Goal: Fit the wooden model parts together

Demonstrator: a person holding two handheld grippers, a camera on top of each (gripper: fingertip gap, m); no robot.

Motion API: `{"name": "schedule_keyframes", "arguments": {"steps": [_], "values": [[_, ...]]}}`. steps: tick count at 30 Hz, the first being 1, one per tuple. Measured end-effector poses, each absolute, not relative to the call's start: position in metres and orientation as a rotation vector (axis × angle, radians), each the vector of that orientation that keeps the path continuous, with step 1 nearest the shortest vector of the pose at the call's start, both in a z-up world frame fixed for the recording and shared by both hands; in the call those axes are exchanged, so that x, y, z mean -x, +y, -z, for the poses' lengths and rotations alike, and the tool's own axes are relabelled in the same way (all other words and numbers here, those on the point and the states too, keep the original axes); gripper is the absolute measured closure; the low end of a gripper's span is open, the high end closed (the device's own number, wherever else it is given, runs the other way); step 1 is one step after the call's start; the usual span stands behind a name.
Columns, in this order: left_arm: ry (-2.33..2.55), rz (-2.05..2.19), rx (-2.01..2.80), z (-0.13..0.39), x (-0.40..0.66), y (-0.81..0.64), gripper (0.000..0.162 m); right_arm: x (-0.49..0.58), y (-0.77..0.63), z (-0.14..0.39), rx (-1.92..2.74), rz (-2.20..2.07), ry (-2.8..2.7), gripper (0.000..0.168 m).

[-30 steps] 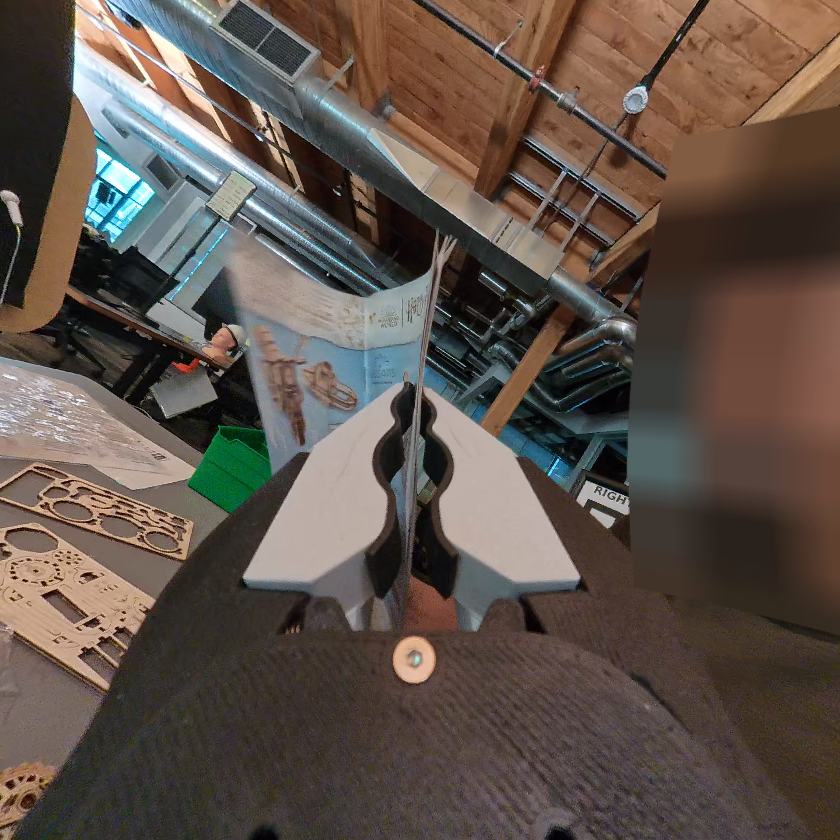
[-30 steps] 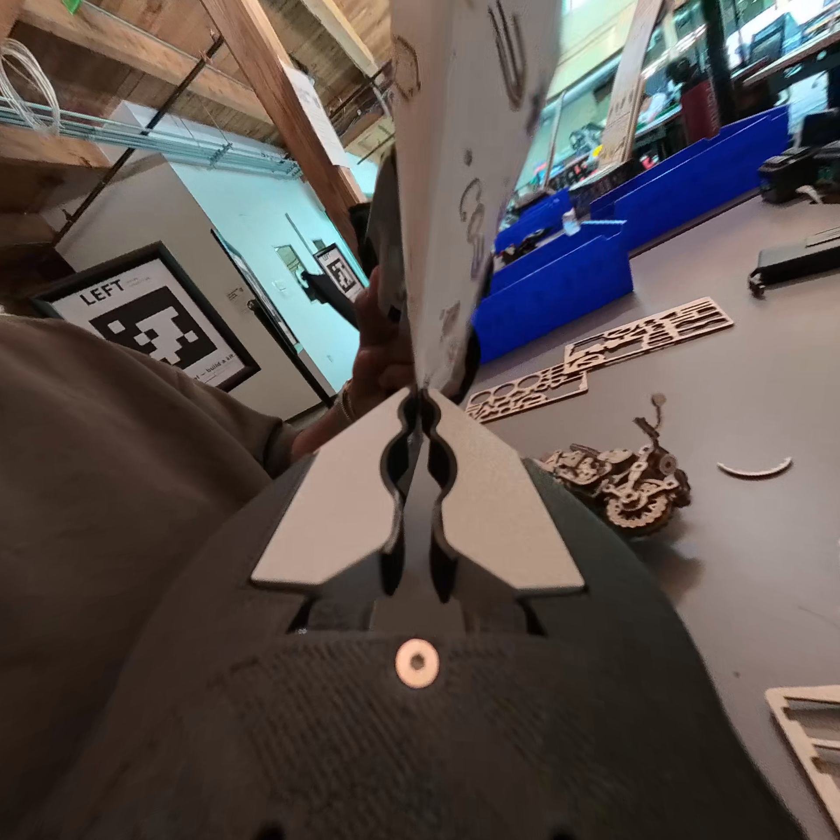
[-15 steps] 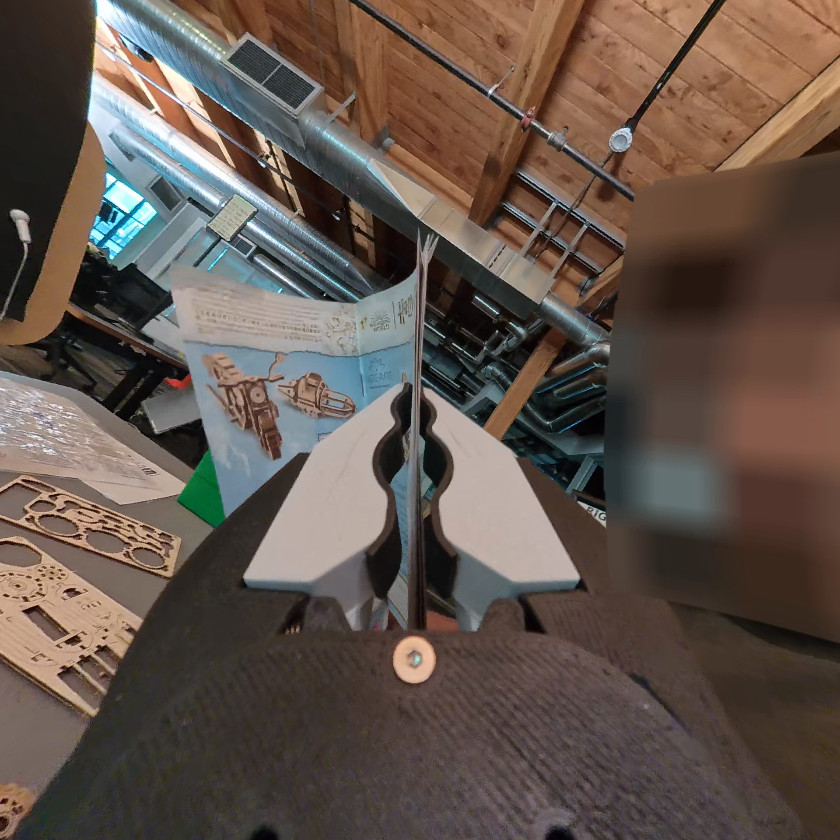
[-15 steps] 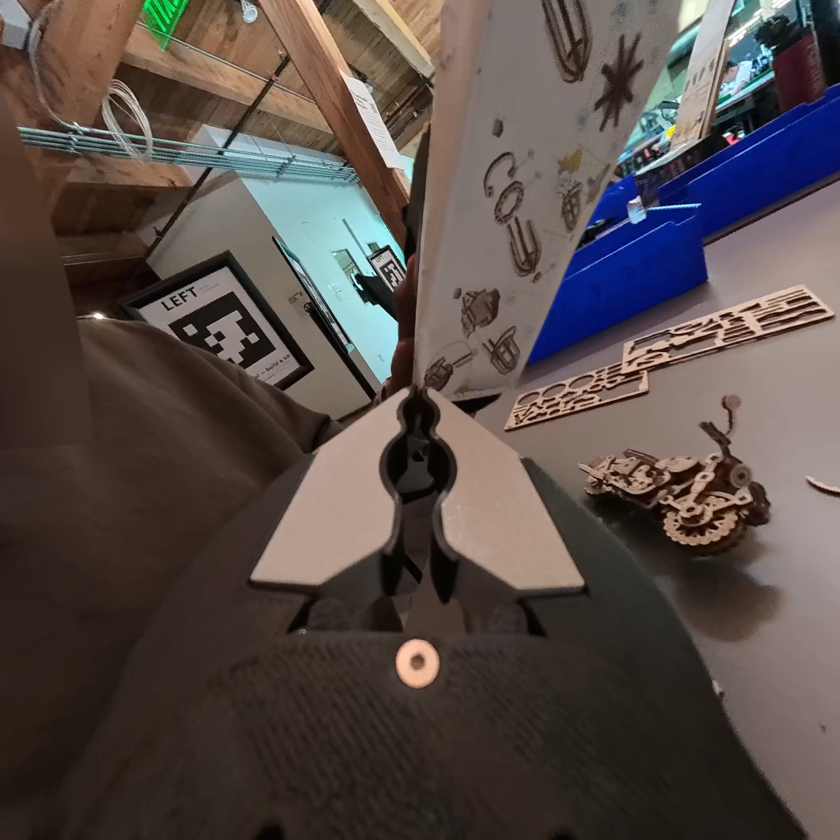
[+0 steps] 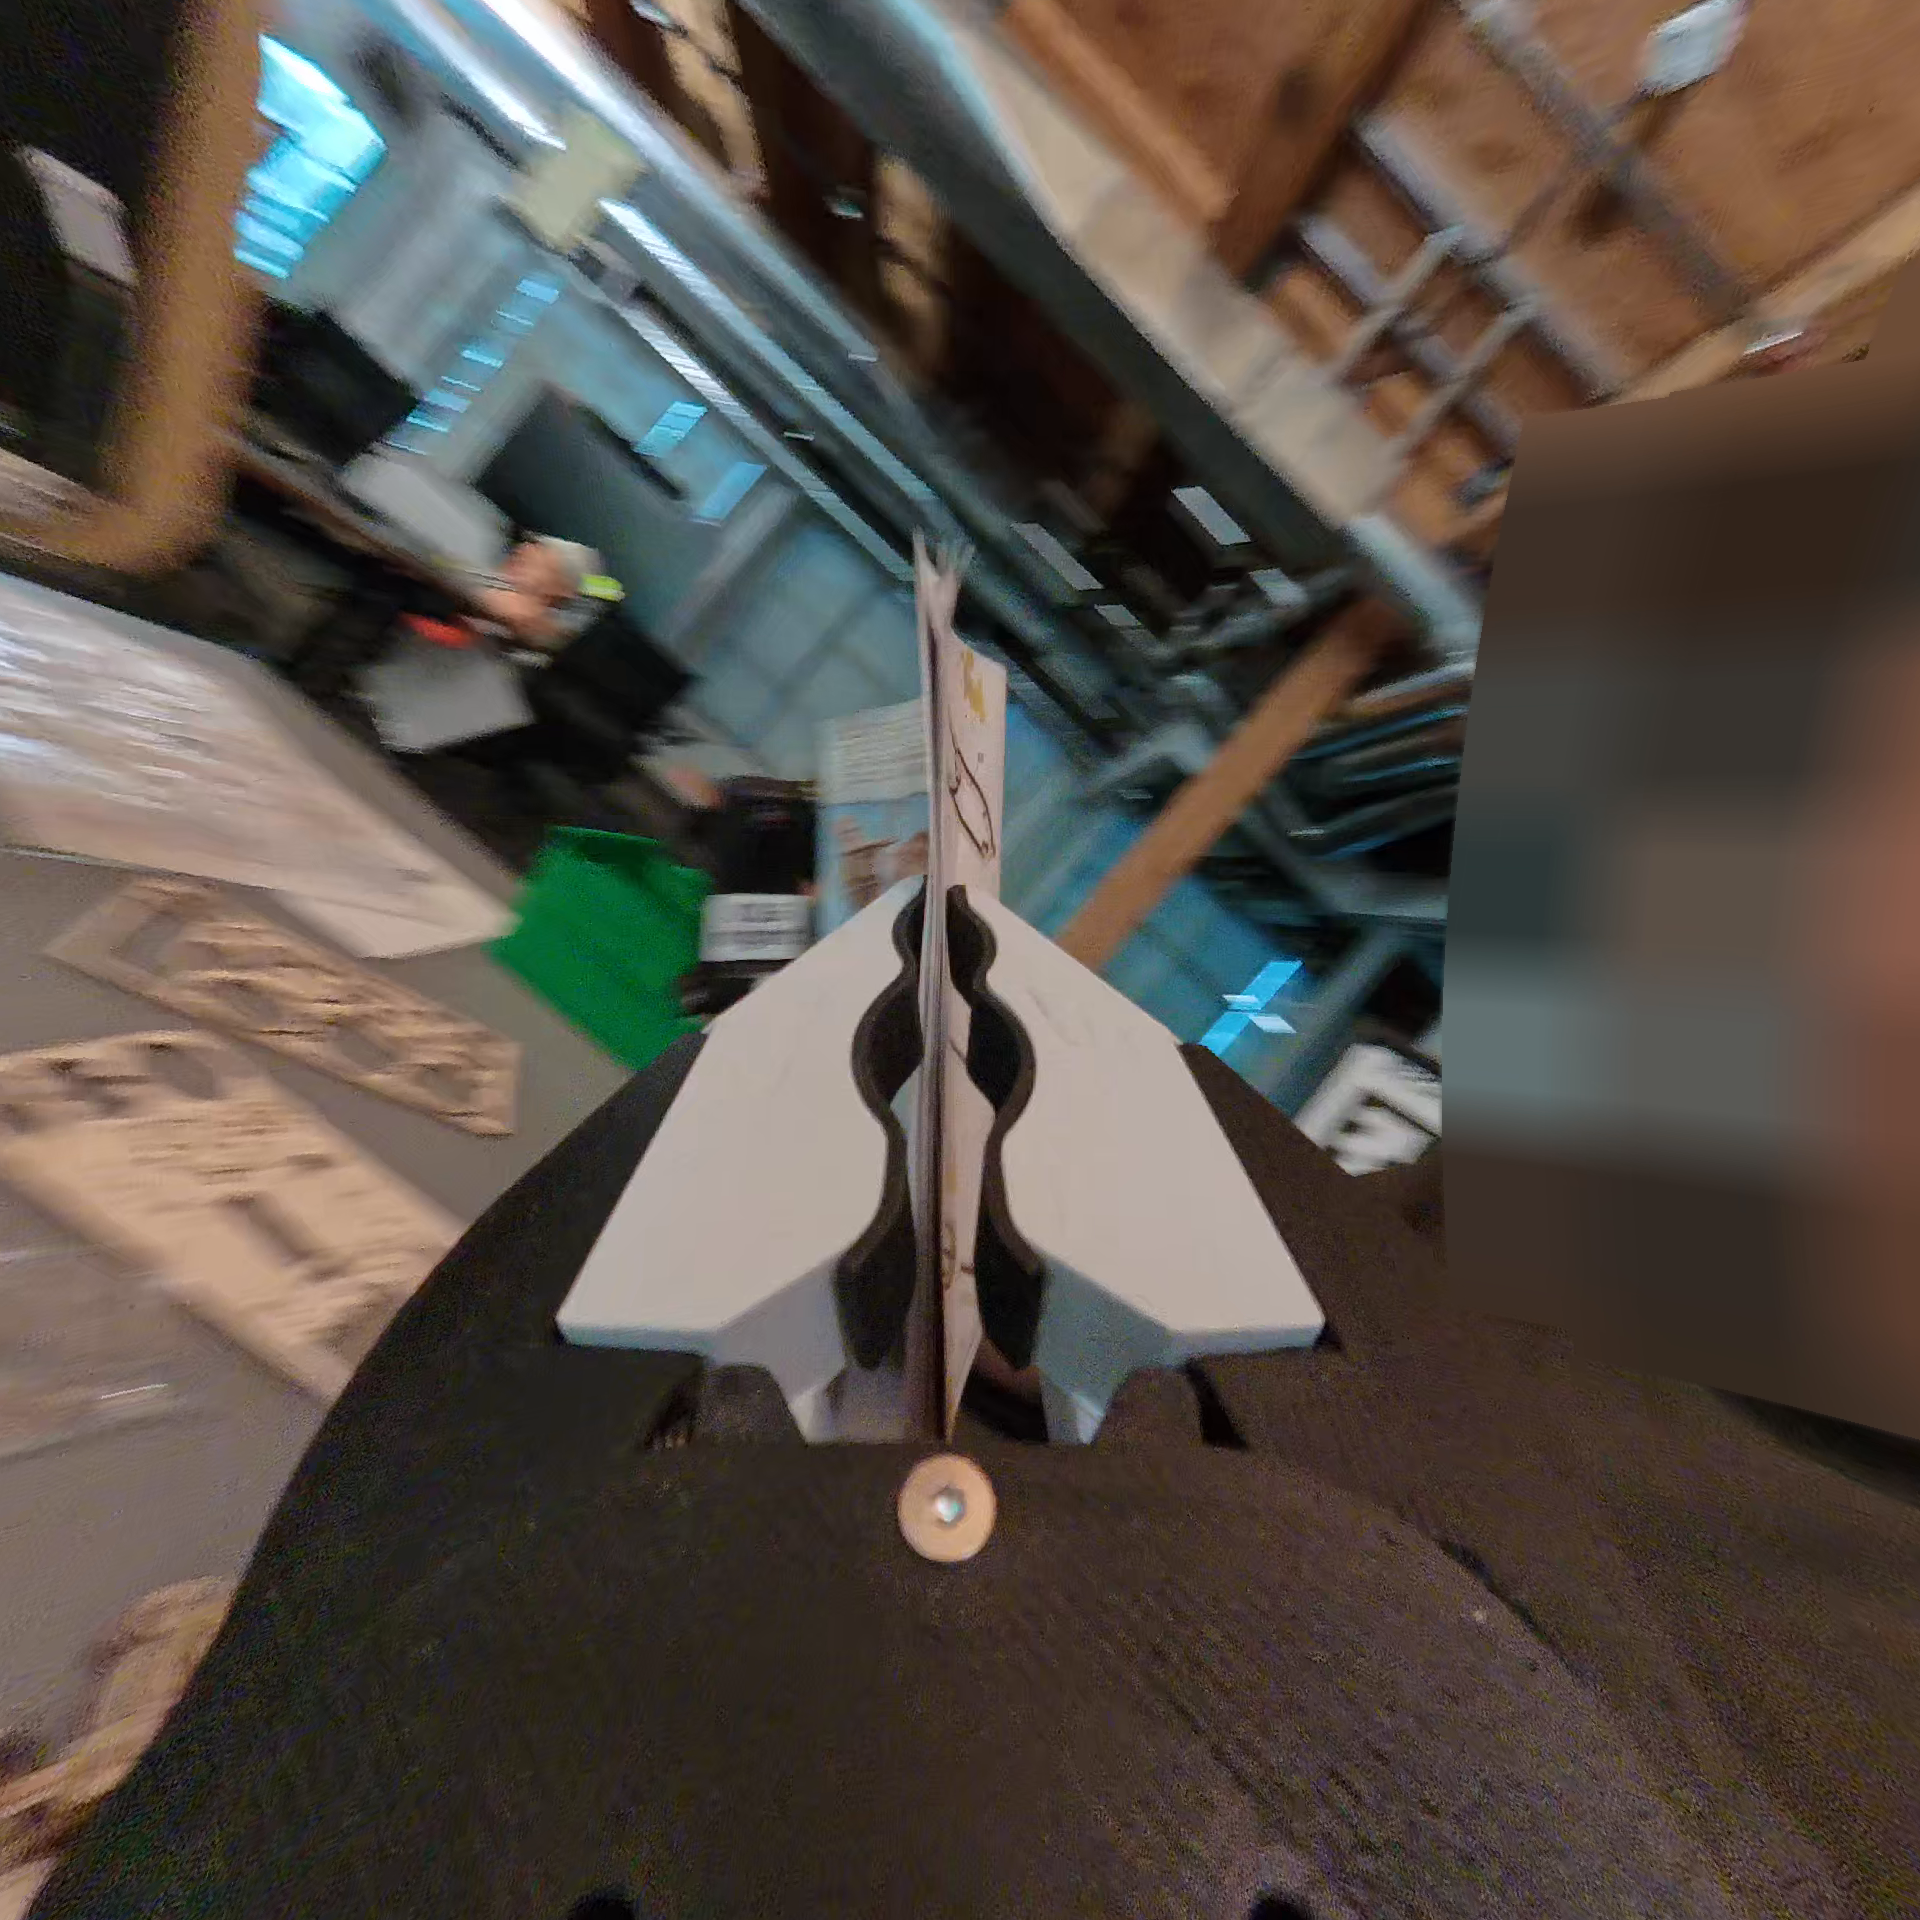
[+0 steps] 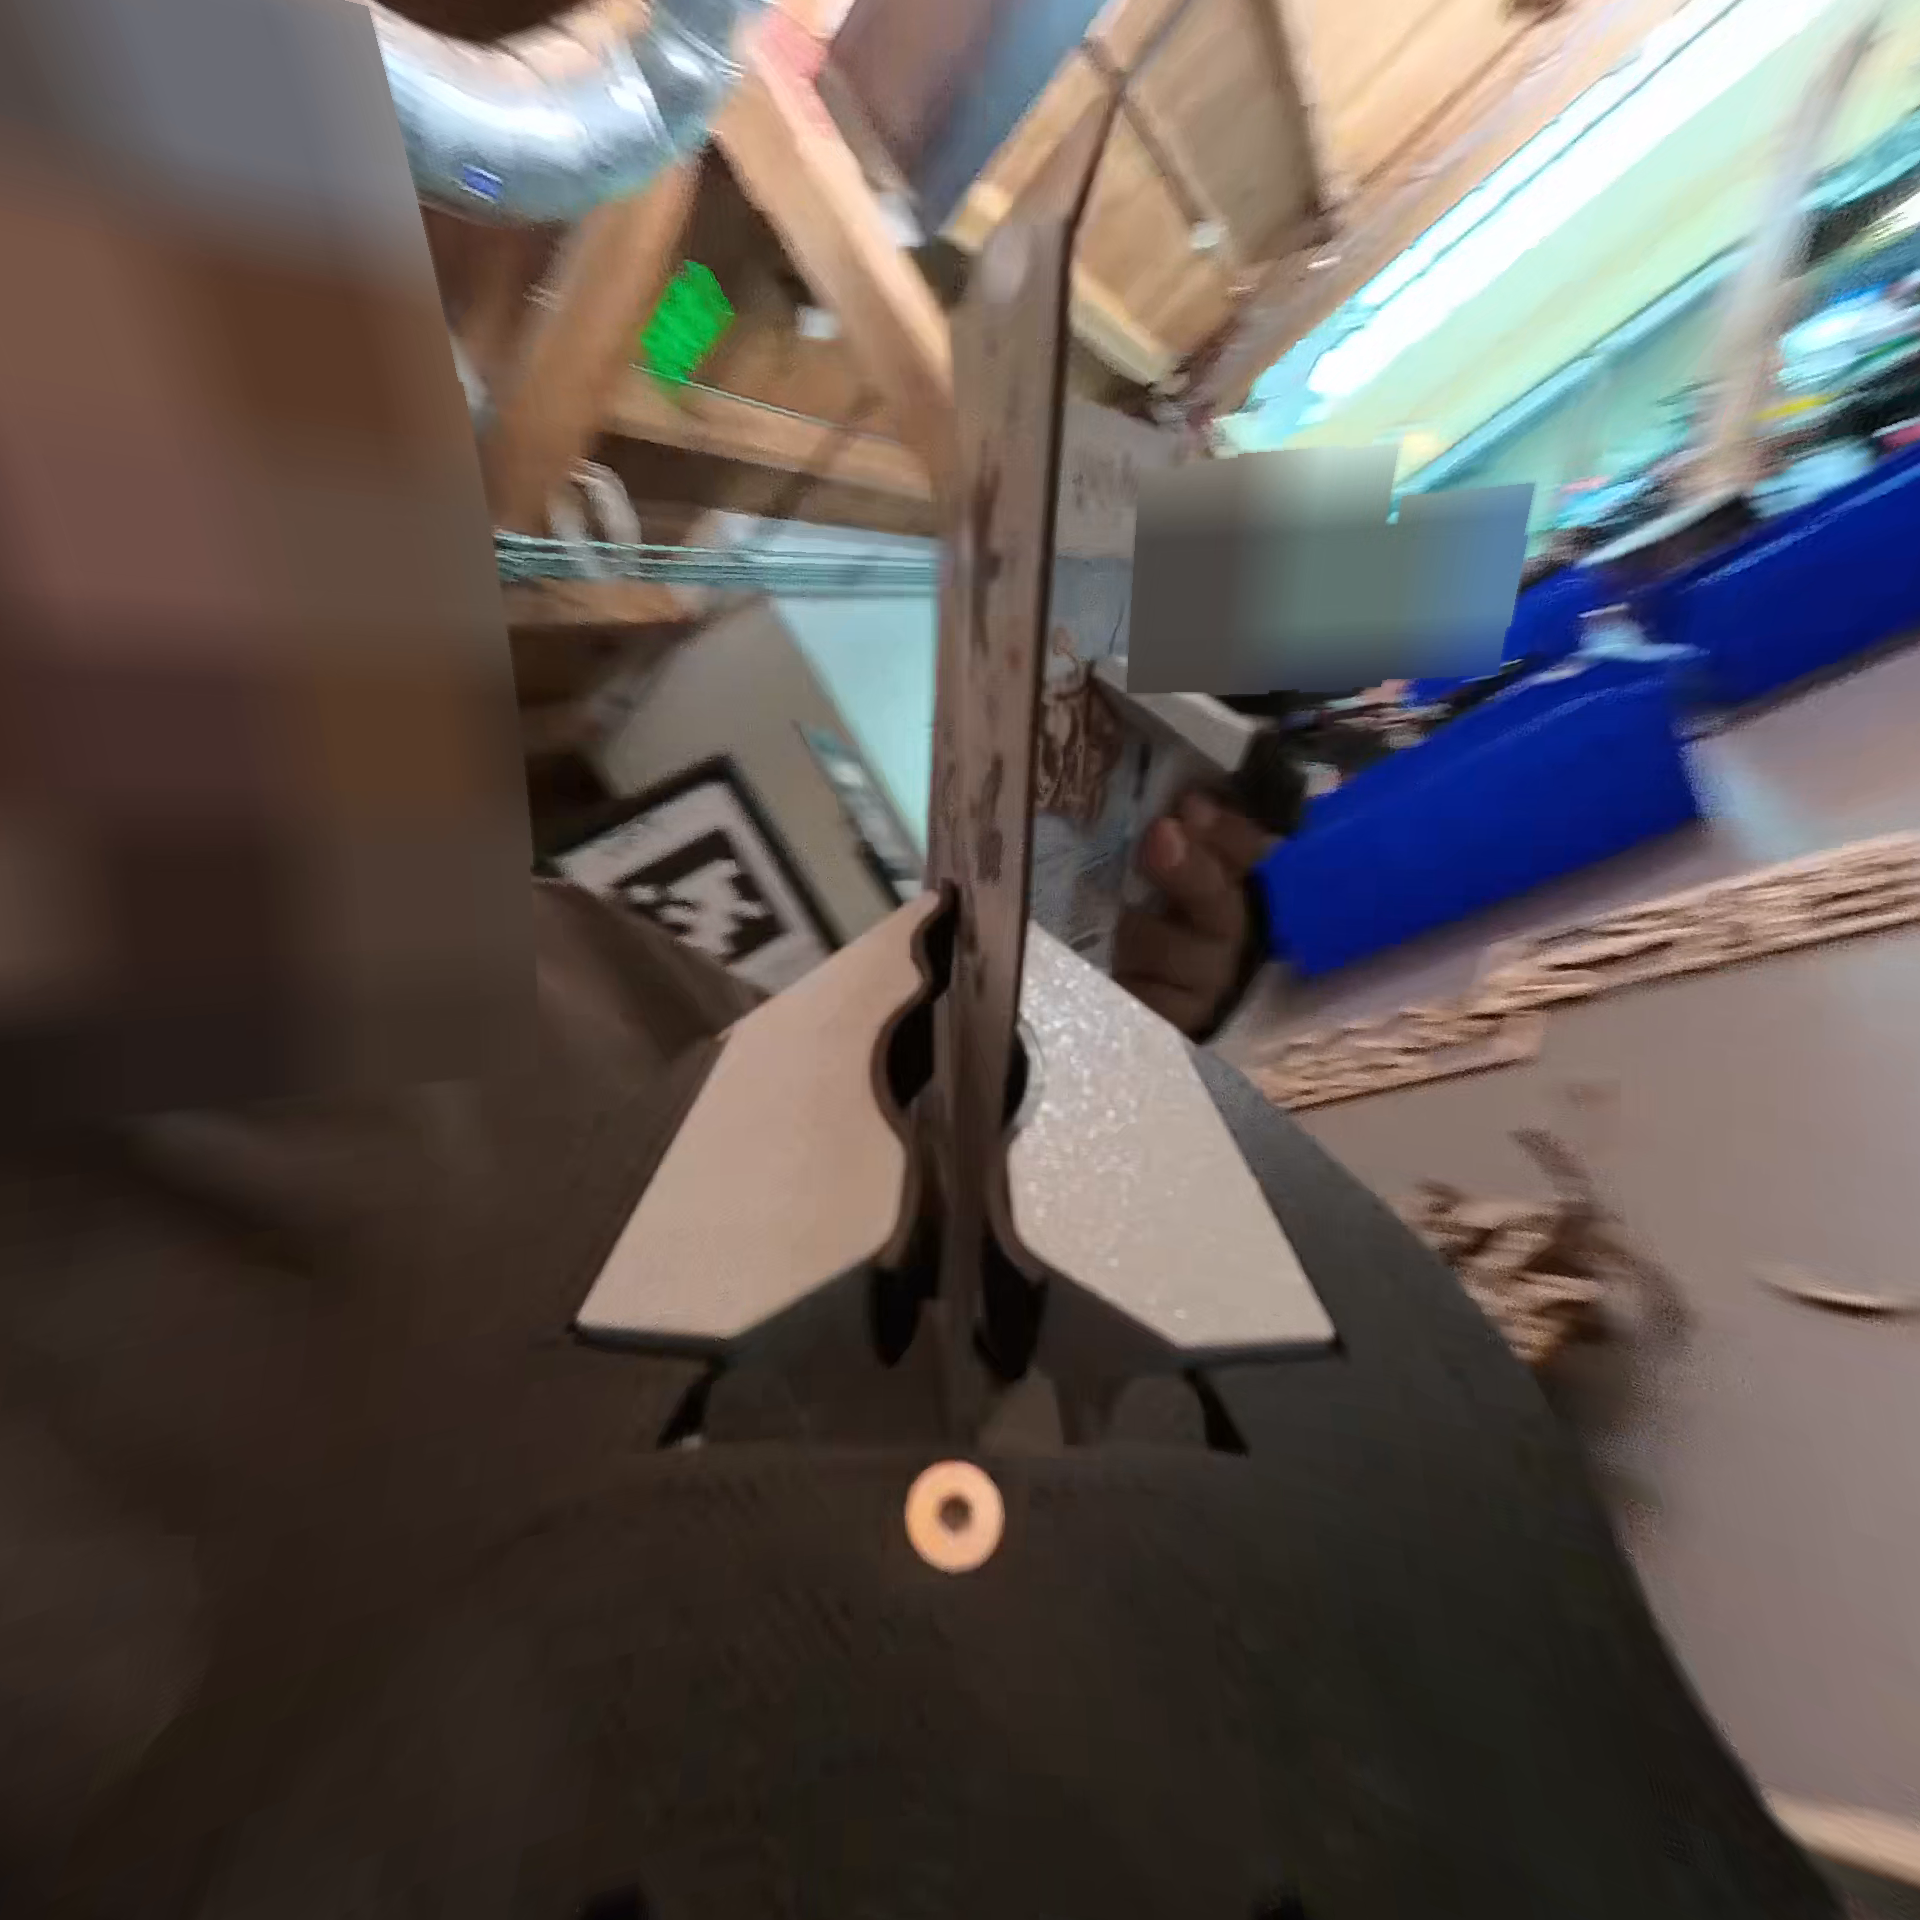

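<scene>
Wooden model parts are not what I am holding: my left gripper (image 5: 940, 914) is clamped on the thin paper booklet (image 5: 961, 790), which stands edge-on between its fingers, and my right gripper (image 6: 977, 935) is pinched on another part of that booklet (image 6: 1003, 623). I judge the sheets limp and light, easy to crease or tear if my two hands pull apart.

Low and right of my right gripper, on the grey table (image 6: 1766, 1558), sits the part-built wooden model (image 6: 1527, 1257), blurred. Farther right lies a cut-out wooden sheet (image 6: 1558, 966). Left of my left gripper lie more wooden sheets (image 5: 208, 1174). These look thin, stiff and brittle to me; I would grip a solid edge, not the fretwork.
</scene>
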State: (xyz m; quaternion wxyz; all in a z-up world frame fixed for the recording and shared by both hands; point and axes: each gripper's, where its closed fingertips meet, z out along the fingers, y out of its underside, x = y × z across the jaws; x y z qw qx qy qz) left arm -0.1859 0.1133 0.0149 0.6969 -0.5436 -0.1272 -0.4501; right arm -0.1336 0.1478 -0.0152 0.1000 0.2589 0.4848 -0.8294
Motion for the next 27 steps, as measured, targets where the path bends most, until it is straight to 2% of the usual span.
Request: {"name": "schedule_keyframes", "arguments": {"steps": [1, 6, 12, 14, 16, 20, 23, 27], "values": [[-0.303, 0.892, 1.267, -0.007, 0.203, 0.120, 0.162, 0.149, 0.160, 0.018, -0.853, 2.478, 1.518, 0.168], [-0.283, 0.477, 1.563, 0.046, 0.288, 0.173, 0.162, 0.242, 0.230, 0.053, -1.307, 2.402, 2.008, 0.168], [-0.367, 0.538, 1.626, 0.088, 0.370, 0.232, 0.162, 0.307, 0.272, 0.127, -1.619, 2.119, 2.064, 0.164], [-0.367, 0.534, 1.664, 0.102, 0.385, 0.244, 0.162, 0.320, 0.285, 0.141, -1.671, 2.081, 2.096, 0.159], [-0.375, 0.580, 1.702, 0.113, 0.392, 0.253, 0.162, 0.330, 0.297, 0.145, -1.695, 2.064, 2.081, 0.161], [-0.370, 0.609, 1.695, 0.120, 0.402, 0.262, 0.150, 0.343, 0.309, 0.148, -1.680, 2.067, 2.045, 0.162], [-0.381, 0.637, 1.703, 0.123, 0.405, 0.265, 0.142, 0.346, 0.313, 0.149, -1.677, 2.064, 2.026, 0.145], [-0.401, 0.598, 1.698, 0.124, 0.410, 0.257, 0.121, 0.348, 0.321, 0.147, -1.720, 2.074, 1.987, 0.129]]}}
